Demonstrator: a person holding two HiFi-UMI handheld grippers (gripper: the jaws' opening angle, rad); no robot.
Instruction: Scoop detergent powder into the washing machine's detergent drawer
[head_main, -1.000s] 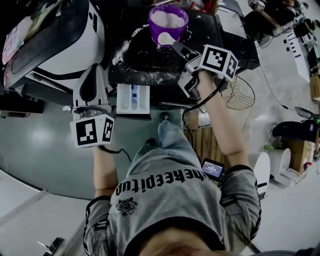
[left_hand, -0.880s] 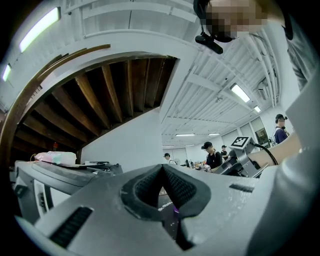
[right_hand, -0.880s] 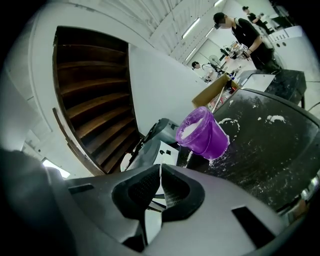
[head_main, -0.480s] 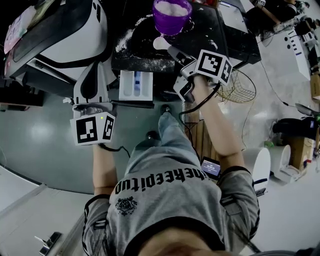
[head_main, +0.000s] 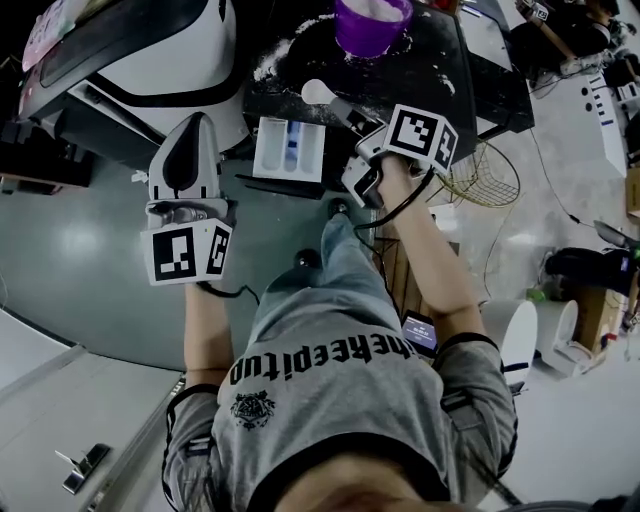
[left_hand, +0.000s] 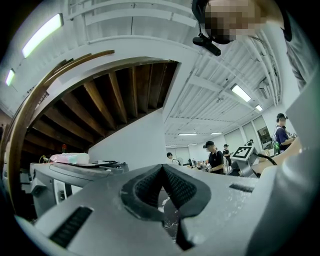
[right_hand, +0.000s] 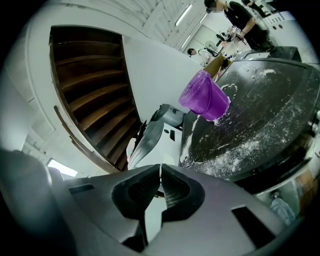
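Observation:
A purple tub (head_main: 372, 22) of white powder stands on a black, powder-dusted top (head_main: 420, 70). Below that top's front edge the white detergent drawer (head_main: 288, 150) is pulled out, a blue part in its middle. My right gripper (head_main: 348, 112) is shut on the handle of a white scoop (head_main: 318, 92), whose bowl hangs over the black top between tub and drawer. In the right gripper view the jaws pinch the thin white handle (right_hand: 160, 176), with the tub (right_hand: 204, 96) ahead. My left gripper (head_main: 186, 160) is shut and empty, left of the drawer; its pads (left_hand: 176, 187) meet.
A large white and black machine (head_main: 130, 60) fills the upper left, close to the left gripper. A wire basket (head_main: 482, 176) sits right of the right gripper. Spilled powder (right_hand: 240, 145) streaks the black top. Grey floor (head_main: 70, 270) lies below.
The right gripper has carried the scoop away from the purple tub and nearer to the drawer. The left gripper has stayed shut beside the drawer.

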